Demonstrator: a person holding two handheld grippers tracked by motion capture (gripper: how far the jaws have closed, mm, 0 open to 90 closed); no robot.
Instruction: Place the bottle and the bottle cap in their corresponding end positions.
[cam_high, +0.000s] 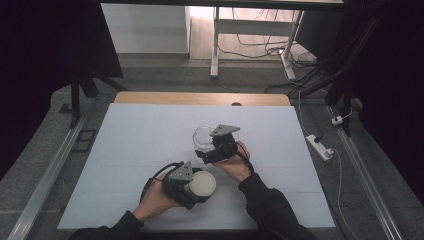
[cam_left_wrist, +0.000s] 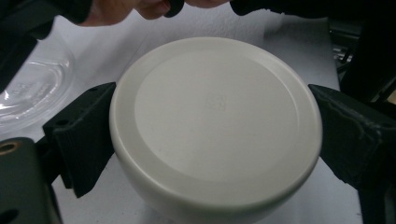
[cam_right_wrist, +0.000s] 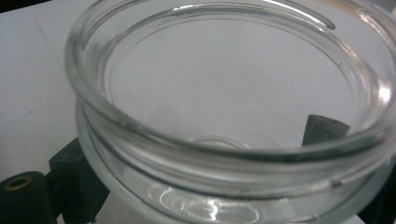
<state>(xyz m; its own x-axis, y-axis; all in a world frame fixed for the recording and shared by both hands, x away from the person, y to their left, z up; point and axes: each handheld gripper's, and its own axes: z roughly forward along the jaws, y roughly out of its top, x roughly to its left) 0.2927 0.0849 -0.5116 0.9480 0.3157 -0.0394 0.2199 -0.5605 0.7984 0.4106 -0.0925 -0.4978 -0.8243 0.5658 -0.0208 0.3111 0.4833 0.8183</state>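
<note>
White table cover (cam_high: 150, 135), bare wooden edge (cam_high: 200, 98) at its far side | white power strip (cam_high: 320, 146) on grey floor to the right, cable trailing | white desk frame (cam_high: 216, 45) beyond, loose cables (cam_high: 260, 47) beneath | black stand legs (cam_high: 80, 90) at far left

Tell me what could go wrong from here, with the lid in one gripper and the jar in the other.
1. The left gripper clamps the white lid only at two points on its smooth round edge, so it might slip or tilt.
2. The right gripper squeezes the clear glass jar below its threaded rim; glass is slick, so it could slide or turn.
3. If the lid meets the rim tilted, the threads may catch crooked.
</note>
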